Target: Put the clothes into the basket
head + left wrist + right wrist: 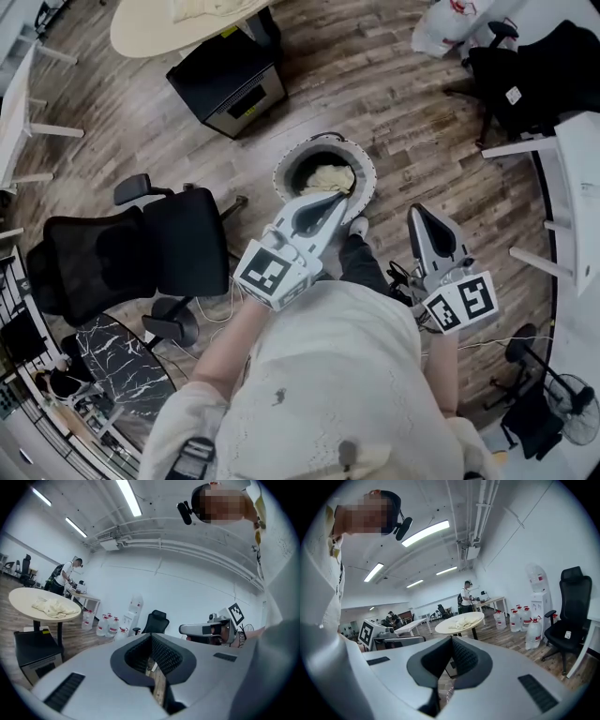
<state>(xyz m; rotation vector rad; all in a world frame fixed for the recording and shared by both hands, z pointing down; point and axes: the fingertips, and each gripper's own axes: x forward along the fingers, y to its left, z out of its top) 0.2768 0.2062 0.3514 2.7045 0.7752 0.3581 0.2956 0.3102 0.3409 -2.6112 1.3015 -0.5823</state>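
A round white basket (291, 159) stands on the wood floor with cream clothes (328, 178) inside it. More cream clothes (54, 606) lie on a round beige table (28, 597), which is also in the right gripper view (461, 622) with those clothes (463, 618) on it. My left gripper (345, 197) is raised over the basket's near rim, shut and empty. The right gripper (415, 210) is raised beside it to the right, also shut with nothing between its pads. In the left gripper view, the left gripper (151, 637) points level across the room.
A black office chair (122, 258) stands left of me, and a black box on the floor (230, 80) sits beside the table. Water bottles (107, 625) and a dispenser line the far wall. Another black chair (569, 616) and a white desk edge (577, 187) are at right.
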